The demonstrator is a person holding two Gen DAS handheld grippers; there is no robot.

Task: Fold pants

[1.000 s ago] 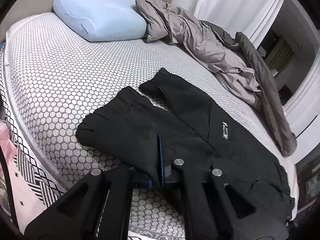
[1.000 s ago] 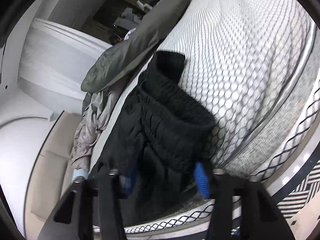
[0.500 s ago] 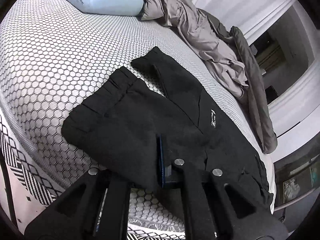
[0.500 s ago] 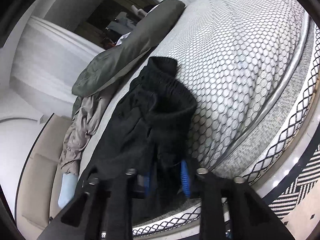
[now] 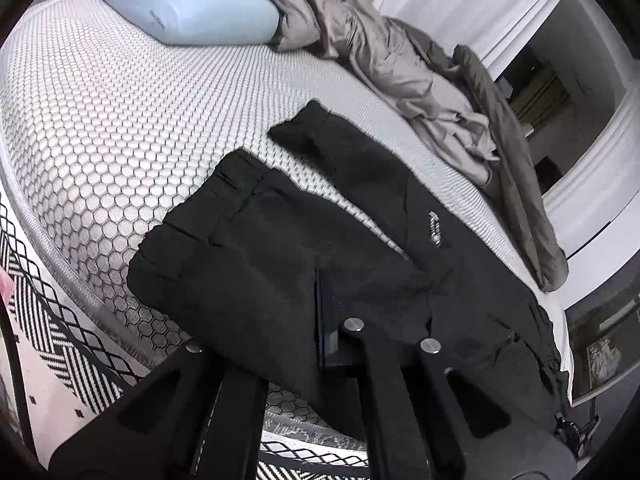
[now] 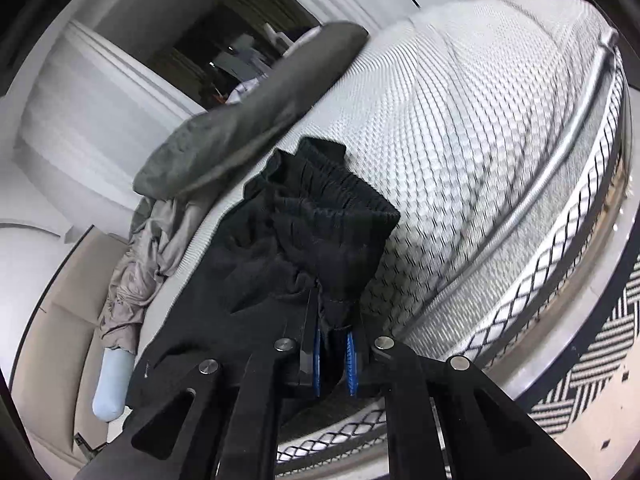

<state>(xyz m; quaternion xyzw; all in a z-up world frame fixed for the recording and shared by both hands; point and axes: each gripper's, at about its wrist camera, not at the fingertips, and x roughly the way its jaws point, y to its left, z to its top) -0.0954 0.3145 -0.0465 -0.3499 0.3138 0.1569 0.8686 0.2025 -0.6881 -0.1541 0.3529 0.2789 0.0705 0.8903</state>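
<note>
**Both claws clamped on the pants, ready for the fold**

Black pants [image 5: 304, 248] spread across the near part of the bed [image 5: 100, 128], well short of the blue pillow [image 5: 184, 4] and just beside the crumpled grey blanket [image 5: 404, 64]. Both leg ends pointing toward the pillow, the near leg overhanging the mattress edge.

Left claw [image 5: 326, 332] pinched shut on the near edge of the near leg, cloth draped over the fingers so only a sliver of blue pad [image 5: 320, 320] visible. Right claw [image 6: 333, 356] narrowed down on a bunch of fabric just below the elastic waistband [image 6: 332, 208], blue pads pressed against the cloth from both sides, the gathered band crumpled and tilted up off the mattress.

Step in hand, by the look of it: grips secured at the waist and partway along the leg, with the lengthwise fold not yet made, since the two legs lie side by side and apart.

Next move probably calls for lifting both held points together and carrying the near leg over onto the far one, away from the mattress edge, keeping the fabric taut between the claws. Likely risk: the bunched waistband landing wrinkled.
</note>
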